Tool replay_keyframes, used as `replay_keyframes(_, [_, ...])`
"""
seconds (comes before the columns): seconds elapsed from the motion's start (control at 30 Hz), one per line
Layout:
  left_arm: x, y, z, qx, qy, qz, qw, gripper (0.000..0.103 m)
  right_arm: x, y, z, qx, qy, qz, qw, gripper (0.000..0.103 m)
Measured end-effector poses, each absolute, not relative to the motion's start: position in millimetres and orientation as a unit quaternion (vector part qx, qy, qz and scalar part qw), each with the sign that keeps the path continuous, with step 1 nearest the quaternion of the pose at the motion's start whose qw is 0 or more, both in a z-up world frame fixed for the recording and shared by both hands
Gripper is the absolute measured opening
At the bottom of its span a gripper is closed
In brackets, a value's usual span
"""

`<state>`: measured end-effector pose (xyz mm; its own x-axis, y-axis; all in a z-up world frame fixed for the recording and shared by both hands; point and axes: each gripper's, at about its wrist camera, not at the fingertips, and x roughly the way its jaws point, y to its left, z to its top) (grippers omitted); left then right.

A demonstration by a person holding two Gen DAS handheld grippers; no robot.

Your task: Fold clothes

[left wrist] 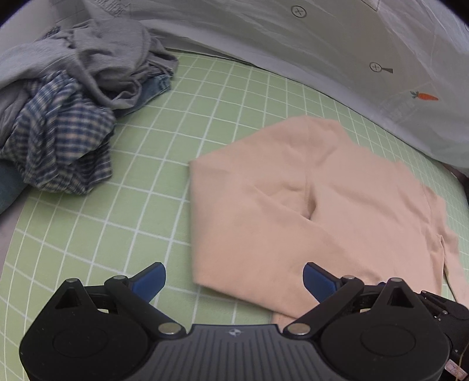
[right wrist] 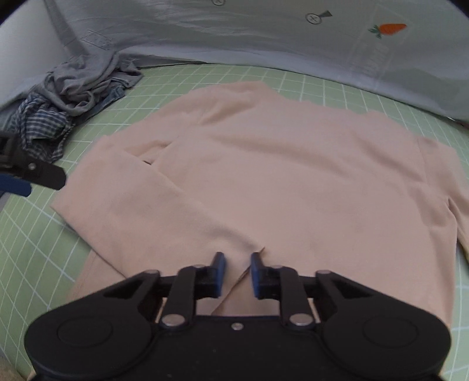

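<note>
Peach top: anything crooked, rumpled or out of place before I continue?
Nothing is spilled or damaged. The peach top lies slantwise to the grid of the green mat, with one sleeve folded across it and a pucker mid-cloth. A crumpled clothes pile sits at the far left corner.

A green mat (left wrist: 164, 164) ruled with a white grid covers the tabletop. Behind it hangs a pale grey cloth (right wrist: 234, 38), creased, printed with small circled crosses and an orange carrot (right wrist: 391, 28). At the far left a plain white wall (right wrist: 26, 52) shows. The light is soft and even, casting only faint shadows.
</note>
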<state>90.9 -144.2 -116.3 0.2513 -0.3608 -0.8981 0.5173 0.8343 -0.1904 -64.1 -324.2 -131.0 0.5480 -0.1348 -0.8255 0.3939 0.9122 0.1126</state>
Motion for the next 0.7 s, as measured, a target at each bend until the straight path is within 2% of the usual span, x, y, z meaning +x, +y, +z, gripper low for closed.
replay_keyframes(0.23, [104, -161, -116, 0.065, 0.545, -0.277, 0.788, 0.099, -75, -358, -104, 0.191, 0.392, -0.168, 0.884, 0.001])
replay_keyframes(0.37, [113, -169, -112, 0.059, 0.538, -0.262, 0.799, 0.099, -87, -384, -78, 0.175, 0.351, -0.200, 0.898, 0.001])
replay_keyframes(0.7, [103, -190, -99, 0.057, 0.527, -0.238, 0.814, 0.099, -154, -520, -65, 0.162, 0.280, -0.413, 0.851, 0.001])
